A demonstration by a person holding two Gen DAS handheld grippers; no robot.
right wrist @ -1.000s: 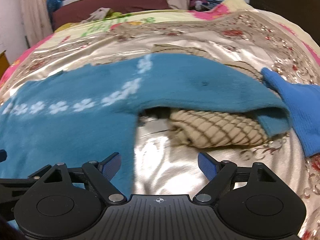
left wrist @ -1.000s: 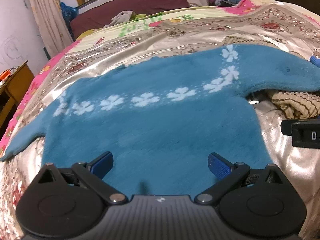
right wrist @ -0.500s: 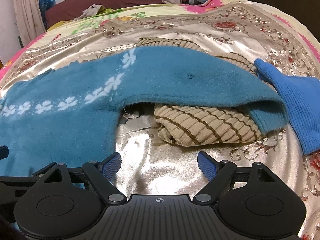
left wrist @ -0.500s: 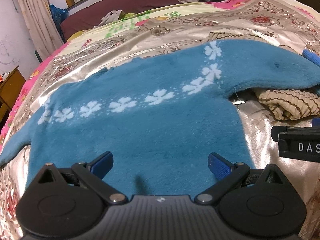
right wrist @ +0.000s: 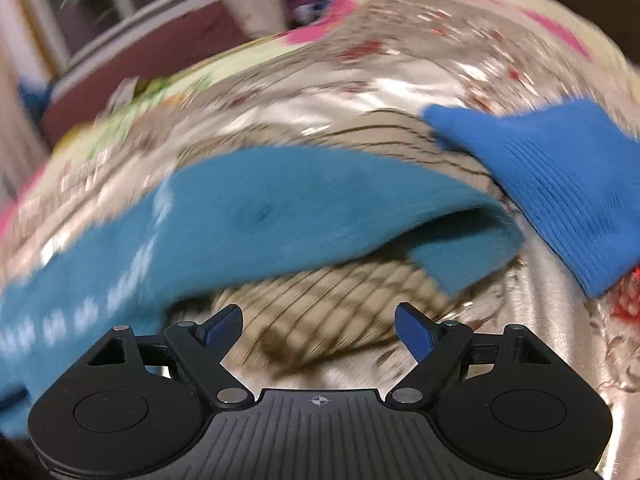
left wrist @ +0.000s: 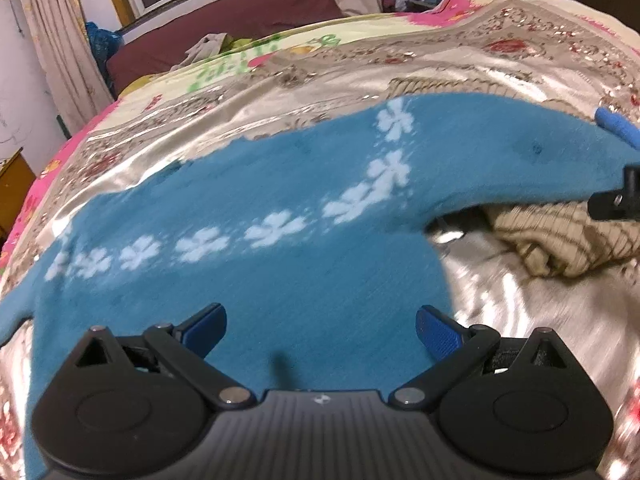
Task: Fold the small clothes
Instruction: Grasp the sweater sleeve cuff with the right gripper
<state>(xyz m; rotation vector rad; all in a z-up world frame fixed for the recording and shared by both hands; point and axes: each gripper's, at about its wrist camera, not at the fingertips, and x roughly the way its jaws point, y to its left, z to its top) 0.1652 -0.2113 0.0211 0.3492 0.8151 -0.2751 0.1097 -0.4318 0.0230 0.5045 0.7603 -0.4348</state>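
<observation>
Left tool (left wrist: 321,324): jaws spread wide, nothing between them, low over the lower body of the teal sweater (left wrist: 248,248). Sweater lies spread flat on the bed's satin floral bedspread (left wrist: 532,308), a row of white flower prints (left wrist: 276,230) across the chest and turning up along one sleeve. That sleeve (left wrist: 520,160) drapes over a folded beige knit with a dark diamond pattern (left wrist: 560,236); the knit sits just beside the sweater's body on the right and pokes out from under the sleeve.

Right tool (right wrist: 319,324): jaws also wide apart, holding nothing, hovering over the beige knit (right wrist: 344,292) just below the sleeve (right wrist: 304,216). Sleeve cuff end (right wrist: 464,256) curls over the knit's right side. A royal-blue ribbed garment (right wrist: 560,188) lies right of the cuff, its tip overlapping the beige knit's far edge. Right view is heavily motion-blurred, fine detail unreadable.

Background in the left view: maroon headboard (left wrist: 224,24), curtain (left wrist: 60,40) at left.
</observation>
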